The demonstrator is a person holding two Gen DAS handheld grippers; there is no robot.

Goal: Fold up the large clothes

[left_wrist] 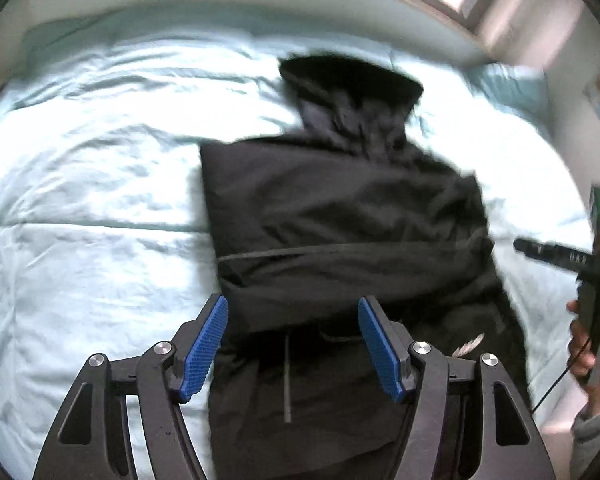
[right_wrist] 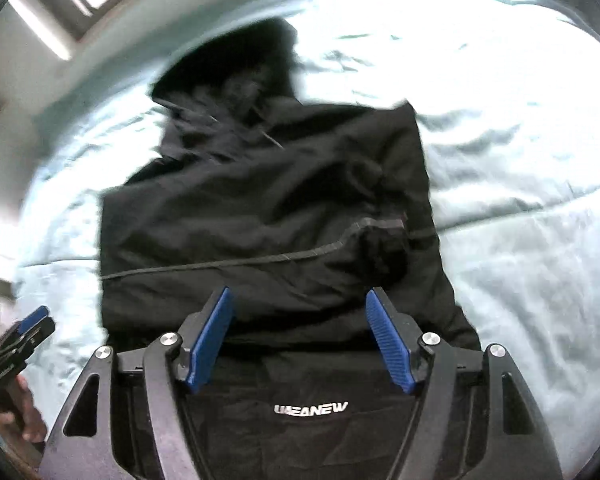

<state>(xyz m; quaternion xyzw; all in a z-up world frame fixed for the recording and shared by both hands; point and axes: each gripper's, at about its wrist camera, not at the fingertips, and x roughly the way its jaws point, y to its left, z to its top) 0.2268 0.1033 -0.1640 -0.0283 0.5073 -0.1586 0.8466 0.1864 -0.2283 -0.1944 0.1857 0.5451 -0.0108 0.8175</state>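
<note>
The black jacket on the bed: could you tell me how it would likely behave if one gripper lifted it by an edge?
The black jacket would probably droop and unfold: it lies in soft, creased layers on the pale bedcover. Its fabric looks smooth, so it may slip between pads. The hood would likely dangle.

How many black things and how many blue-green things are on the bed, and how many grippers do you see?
Black jacket: 1
Pale blue-green bedspread: 1
Grippers: 2, the left gripper and the right gripper, both open above the jacket
Total: 4
</note>
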